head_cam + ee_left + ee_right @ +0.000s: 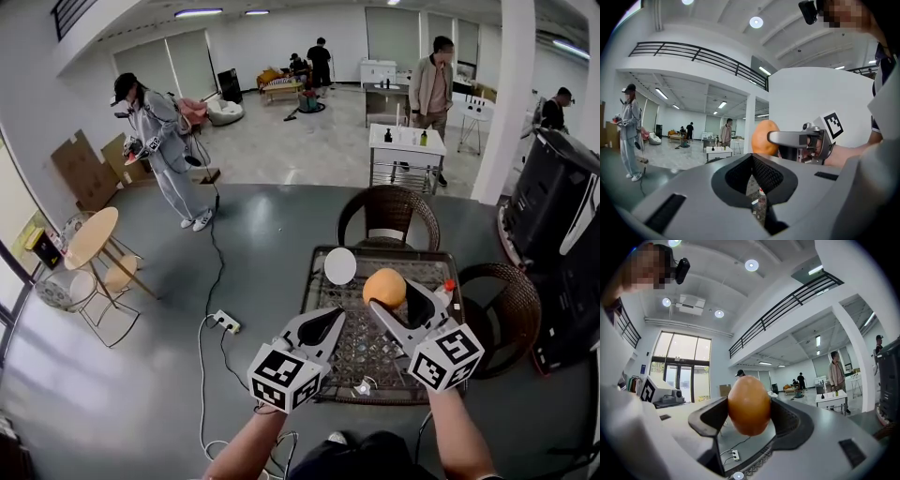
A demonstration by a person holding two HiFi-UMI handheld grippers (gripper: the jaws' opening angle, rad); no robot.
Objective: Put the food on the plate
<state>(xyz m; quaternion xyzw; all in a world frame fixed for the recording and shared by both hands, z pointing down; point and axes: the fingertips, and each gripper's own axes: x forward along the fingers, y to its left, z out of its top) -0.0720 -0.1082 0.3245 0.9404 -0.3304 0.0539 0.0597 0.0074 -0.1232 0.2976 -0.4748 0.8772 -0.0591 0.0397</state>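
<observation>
Nearest the person, the left gripper (326,324) has its jaws drawn together with nothing between them; its own view shows only the table through the gap in the pads. Just right of it, the right gripper (386,302) is clenched on the food (749,405), an orange, egg-shaped piece pinched across its middle and standing proud of the jaws.

The food is in the air above the table (364,352), to the right of the plate (339,266) and not touching it. The plate is white, bare, and sits towards the table's far left corner. A small red-capped bottle (448,286) stands well to the right of the plate. A chair (388,214) stands beyond the plate.

Risks, as judged:
- The piece is smooth and rounded, so a loosened grip in transit could let it slip out.
- If released from height, it could bounce or roll off the plate, which lies near the table edge.
</observation>
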